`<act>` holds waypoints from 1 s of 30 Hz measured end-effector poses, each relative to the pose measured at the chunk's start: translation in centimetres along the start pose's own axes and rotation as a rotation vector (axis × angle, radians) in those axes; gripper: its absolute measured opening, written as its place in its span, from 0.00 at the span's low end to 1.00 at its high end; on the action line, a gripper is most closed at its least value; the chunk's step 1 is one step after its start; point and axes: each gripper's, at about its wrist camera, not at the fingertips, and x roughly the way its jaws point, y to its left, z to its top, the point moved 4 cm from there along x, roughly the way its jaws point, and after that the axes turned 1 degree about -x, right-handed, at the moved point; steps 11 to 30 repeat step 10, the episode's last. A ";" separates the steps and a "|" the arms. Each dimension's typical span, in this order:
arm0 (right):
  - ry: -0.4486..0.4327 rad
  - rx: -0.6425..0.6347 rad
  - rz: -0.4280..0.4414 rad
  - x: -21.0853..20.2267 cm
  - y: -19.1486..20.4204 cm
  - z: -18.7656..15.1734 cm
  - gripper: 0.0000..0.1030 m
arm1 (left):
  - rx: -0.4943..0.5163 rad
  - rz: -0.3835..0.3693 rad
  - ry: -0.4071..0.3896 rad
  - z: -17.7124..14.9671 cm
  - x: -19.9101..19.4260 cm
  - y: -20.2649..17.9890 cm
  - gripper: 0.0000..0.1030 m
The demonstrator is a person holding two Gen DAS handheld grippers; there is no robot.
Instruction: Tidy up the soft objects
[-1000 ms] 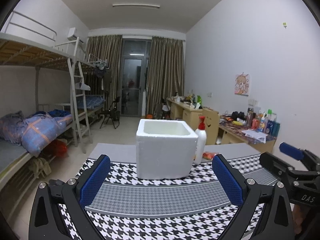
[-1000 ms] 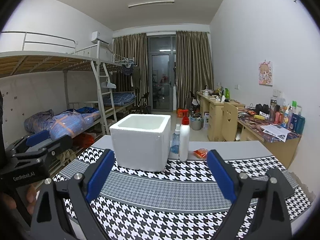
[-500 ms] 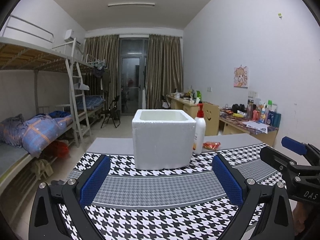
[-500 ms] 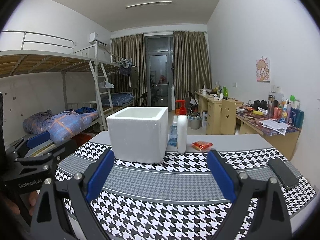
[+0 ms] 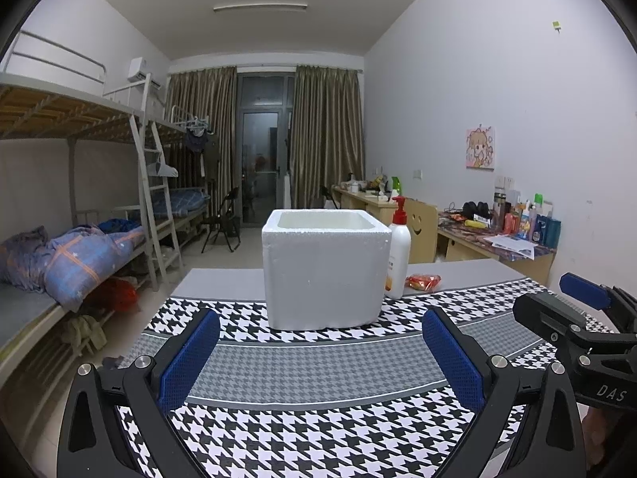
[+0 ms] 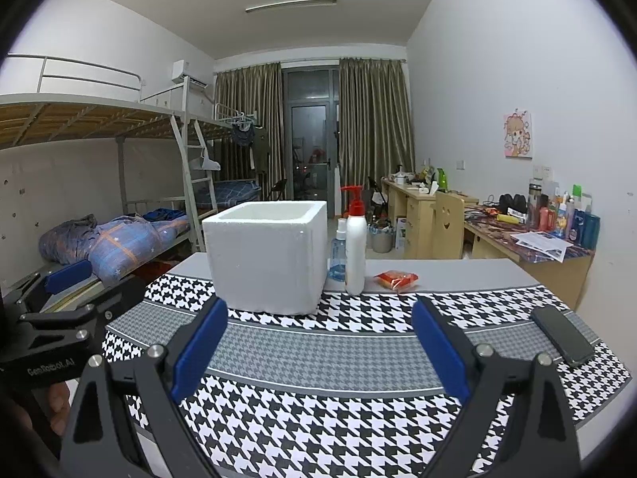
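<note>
**Foam box waits, both tools empty**

Houndstooth cloth covers the tabletop (image 6: pixel 458 275). At twelve o'clock stands the foam box (image 6: pixel 266 259), its contents hidden. A pump bottle (image 6: pixel 355 251) touching its side could topple if bumped. A red packet (image 6: pixel 396 280) lies at one o'clock. Left tool (image 5: pixel 318 352) and right tool (image 6: pixel 318 342) are spread wide.
</note>
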 end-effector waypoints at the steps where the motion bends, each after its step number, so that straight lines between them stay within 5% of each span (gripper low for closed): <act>1: 0.000 -0.002 0.000 0.0 0.0 0.0 0.93 | 0.001 -0.001 0.001 -0.1 0.0 0.0 0.99; 30: 0.004 0.003 -0.013 0.0 -0.2 -0.7 0.93 | 0.002 -0.005 0.001 -0.6 0.2 -0.1 0.99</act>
